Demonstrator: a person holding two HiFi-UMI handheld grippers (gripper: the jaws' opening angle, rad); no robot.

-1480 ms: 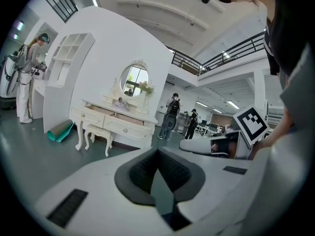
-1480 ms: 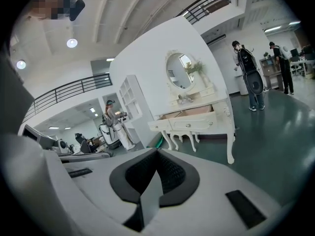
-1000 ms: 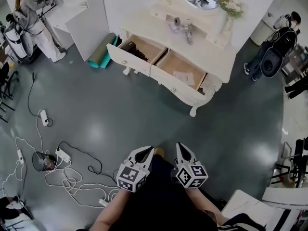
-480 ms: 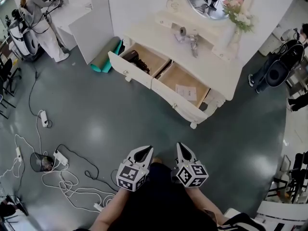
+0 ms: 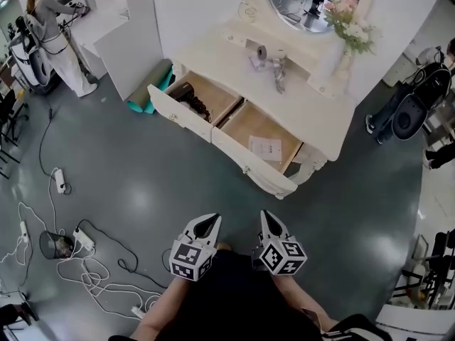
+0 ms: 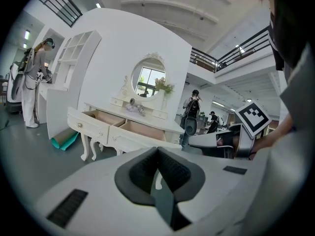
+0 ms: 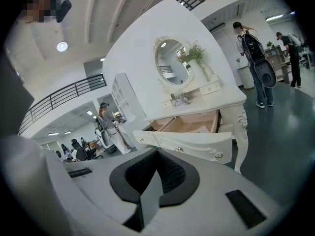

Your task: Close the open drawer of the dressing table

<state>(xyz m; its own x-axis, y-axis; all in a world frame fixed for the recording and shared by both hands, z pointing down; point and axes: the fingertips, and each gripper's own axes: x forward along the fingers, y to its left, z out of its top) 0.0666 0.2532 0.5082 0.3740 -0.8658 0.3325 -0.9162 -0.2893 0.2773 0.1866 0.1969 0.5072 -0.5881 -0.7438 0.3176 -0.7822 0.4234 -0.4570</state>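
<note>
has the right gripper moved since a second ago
Yes: in the head view the right gripper has come forward toward the dressing table, leaving less floor before its right-hand open drawer.

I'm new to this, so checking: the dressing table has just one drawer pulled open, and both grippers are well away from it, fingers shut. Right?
Not quite: the head view shows two drawers open side by side, the left drawer and right drawer. The left gripper and right gripper are indeed well away from the table, fingers shut.
</note>
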